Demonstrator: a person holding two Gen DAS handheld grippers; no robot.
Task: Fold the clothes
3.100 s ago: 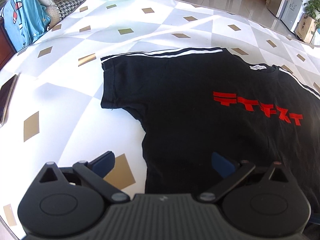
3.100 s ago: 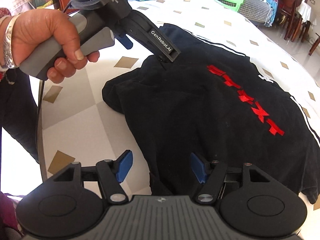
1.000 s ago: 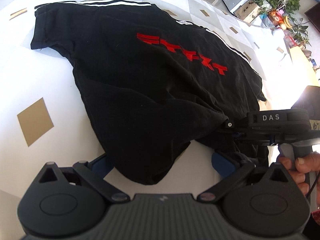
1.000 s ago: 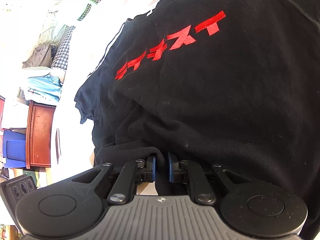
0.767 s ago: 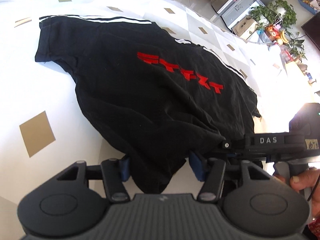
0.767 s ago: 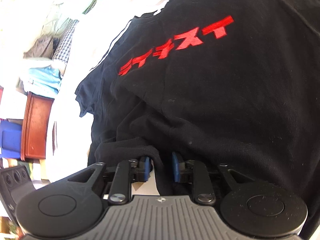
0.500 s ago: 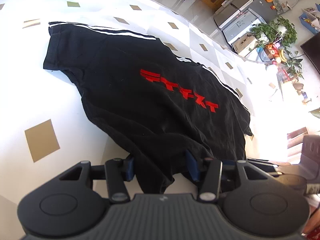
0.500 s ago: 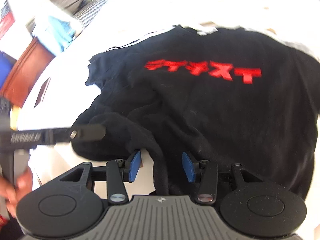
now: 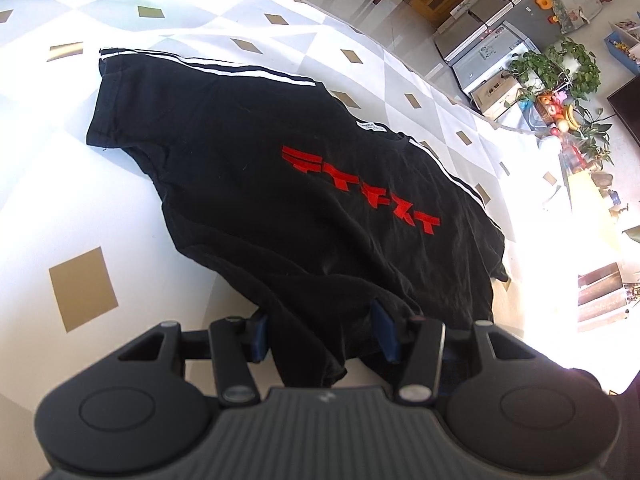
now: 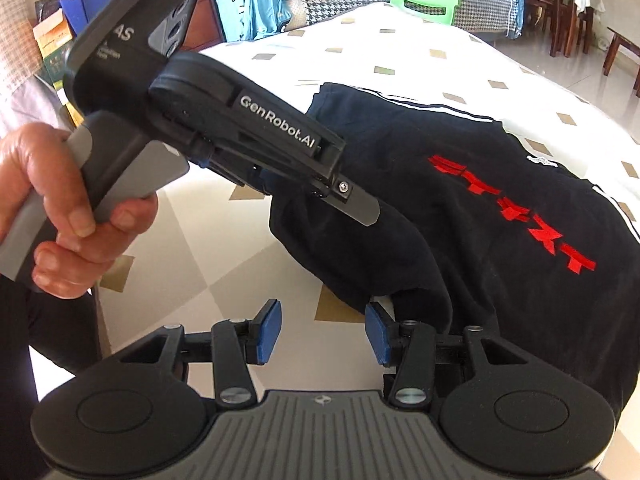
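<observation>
Across the middle of the left wrist view lies the black T-shirt [image 9: 304, 200], spread front-up on the white counter [image 9: 80, 208] with gold diamonds, its red lettering [image 9: 360, 192] facing up and its near hem bunched at the bottom of the frame. A second ago that hem was pinched in the right gripper [image 10: 322, 336]; now those jaws stand apart with nothing between the blue pads, the cloth only brushing the right-hand pad. Meanwhile the left gripper [image 9: 320, 336], wide open a second ago, has narrowed around the hem and appears to clamp a thick fold of it, lifted slightly off the counter. In the right wrist view a hand [image 10: 68, 208] at the left edge holds that gripper's grey handle. So the hem seems to have changed hands, leaving the right gripper free to take another hold for the fold.
</observation>
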